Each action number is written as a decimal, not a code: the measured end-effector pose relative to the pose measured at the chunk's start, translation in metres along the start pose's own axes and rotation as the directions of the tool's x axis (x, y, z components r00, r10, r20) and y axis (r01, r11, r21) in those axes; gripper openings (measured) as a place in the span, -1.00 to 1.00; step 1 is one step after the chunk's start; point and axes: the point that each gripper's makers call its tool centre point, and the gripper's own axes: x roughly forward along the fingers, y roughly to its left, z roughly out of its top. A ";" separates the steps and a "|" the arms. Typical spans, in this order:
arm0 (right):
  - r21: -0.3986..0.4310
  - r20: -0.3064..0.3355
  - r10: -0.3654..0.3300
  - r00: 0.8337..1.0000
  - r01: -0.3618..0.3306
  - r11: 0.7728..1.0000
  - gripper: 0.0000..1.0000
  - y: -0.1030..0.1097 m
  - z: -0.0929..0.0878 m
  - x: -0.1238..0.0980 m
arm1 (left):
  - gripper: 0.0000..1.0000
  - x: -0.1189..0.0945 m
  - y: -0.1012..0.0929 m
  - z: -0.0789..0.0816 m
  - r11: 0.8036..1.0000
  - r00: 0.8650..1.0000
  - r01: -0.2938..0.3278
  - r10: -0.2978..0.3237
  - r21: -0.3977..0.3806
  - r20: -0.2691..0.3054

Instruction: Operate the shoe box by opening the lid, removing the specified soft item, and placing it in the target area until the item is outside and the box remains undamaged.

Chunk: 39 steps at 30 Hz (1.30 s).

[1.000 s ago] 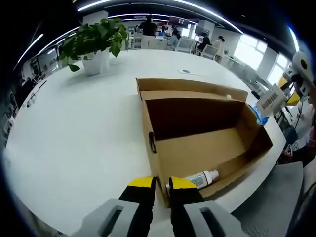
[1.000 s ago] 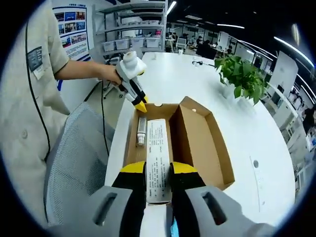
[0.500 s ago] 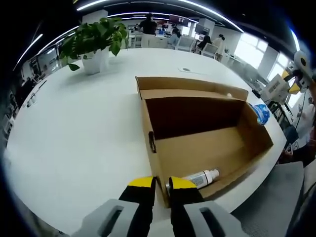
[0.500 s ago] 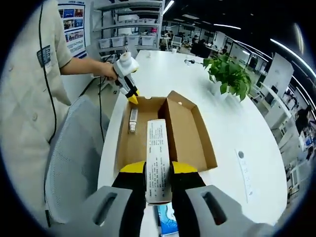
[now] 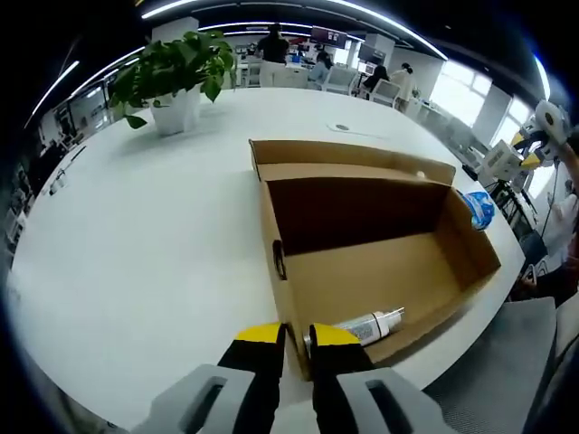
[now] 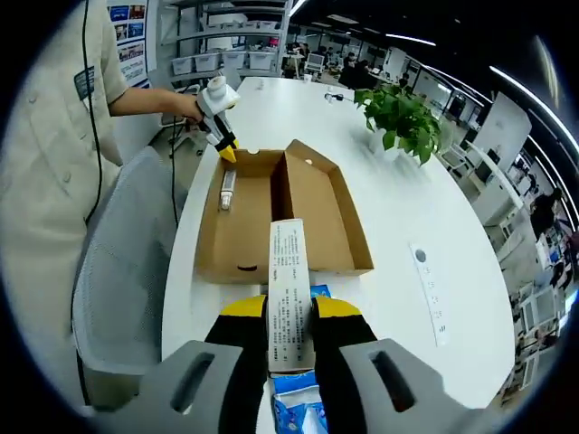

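Note:
The brown cardboard shoe box [image 5: 362, 271] stands open on the white table, its lid [image 5: 344, 155] folded back. A white tube [image 5: 366, 325] lies inside against the near wall. My left gripper [image 5: 296, 342] is shut on the box's end wall at the corner; the right gripper view has it [image 6: 224, 152] at the box's far end [image 6: 244, 240], with the tube [image 6: 226, 188] beside it. My right gripper [image 6: 289, 312] is shut on a flat white printed pack [image 6: 288, 271], held above the table past the box's near end. A blue pack [image 6: 303, 407] lies under it.
A potted plant [image 5: 172, 77] stands on the round white table [image 5: 136, 235] beyond the box. A grey mesh chair [image 6: 118, 289] is at the table's edge beside a person in a beige shirt [image 6: 54, 136]. A long flat strip [image 6: 427, 289] lies right of the box.
My right gripper has drawn back from over the box with the white pack, so the box looks smaller and the blue pack shows below. The left gripper has stayed on the box wall.

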 end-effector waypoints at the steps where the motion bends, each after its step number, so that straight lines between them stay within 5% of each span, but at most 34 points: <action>1: 0.002 -0.007 -0.005 1.000 0.006 1.000 -0.68 -0.003 -0.005 -0.001 | -0.79 0.000 0.000 0.000 1.000 1.000 0.001 -0.001 -0.002 0.000; 39: 0.055 -0.228 -0.052 0.972 0.066 0.996 -0.68 -0.079 -0.150 0.013 | -0.79 0.001 0.001 -0.001 1.000 1.000 0.003 -0.003 -0.021 -0.008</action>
